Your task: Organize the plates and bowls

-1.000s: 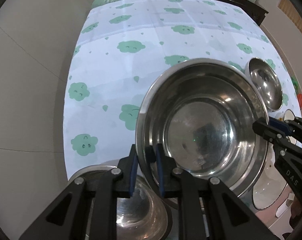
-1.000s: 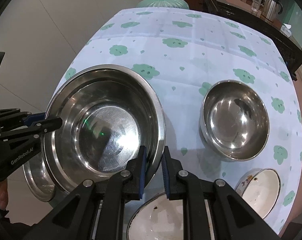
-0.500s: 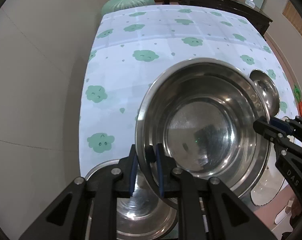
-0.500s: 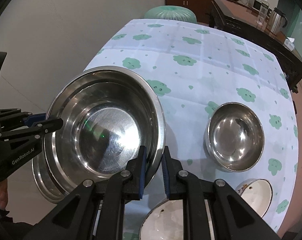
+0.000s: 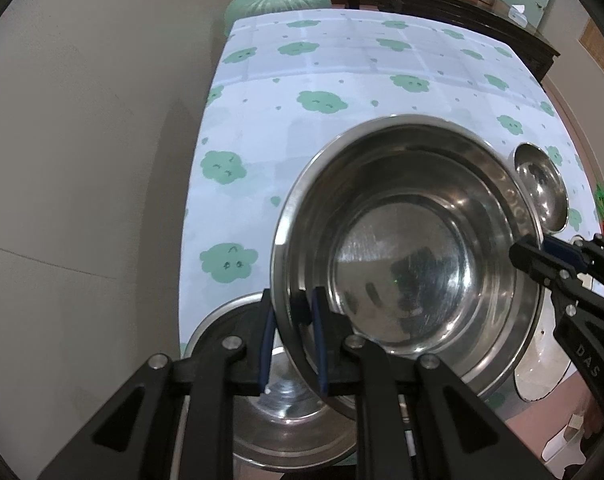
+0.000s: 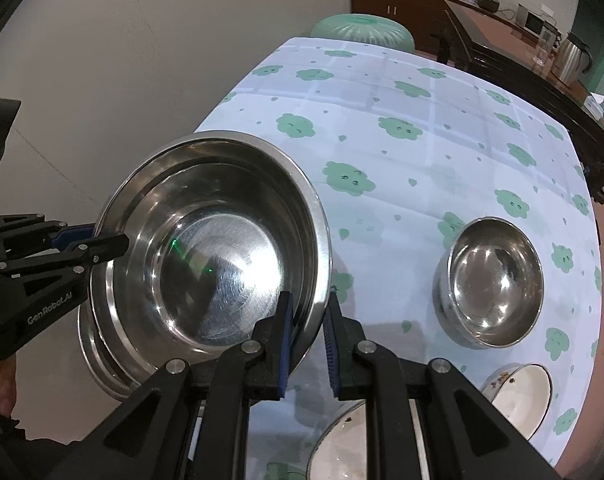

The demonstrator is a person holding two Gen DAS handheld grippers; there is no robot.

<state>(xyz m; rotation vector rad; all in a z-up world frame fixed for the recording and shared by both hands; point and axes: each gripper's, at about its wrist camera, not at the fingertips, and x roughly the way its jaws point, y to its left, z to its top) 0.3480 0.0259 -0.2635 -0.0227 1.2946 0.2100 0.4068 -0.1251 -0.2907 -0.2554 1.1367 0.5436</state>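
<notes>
Both grippers hold one large steel bowl (image 5: 413,256) by opposite rims, lifted above the table. My left gripper (image 5: 292,312) is shut on its near-left rim; it shows at the left of the right wrist view (image 6: 110,240). My right gripper (image 6: 306,312) is shut on the opposite rim of the same bowl (image 6: 214,256); it shows at the right of the left wrist view (image 5: 529,256). A second large steel bowl (image 5: 286,412) sits below the held one at the table's near-left corner, also seen in the right wrist view (image 6: 98,356).
A smaller steel bowl (image 6: 493,280) stands on the cloud-print tablecloth (image 6: 401,152) to the right. A white enamel plate (image 6: 341,444) and a small white enamel bowl (image 6: 521,396) lie near the front edge. A green stool (image 6: 361,28) and dark sideboard (image 6: 521,40) stand beyond.
Both grippers have lifted the large bowl higher and pulled it back toward the near-left corner, over the second large bowl. The table looks farther away.
</notes>
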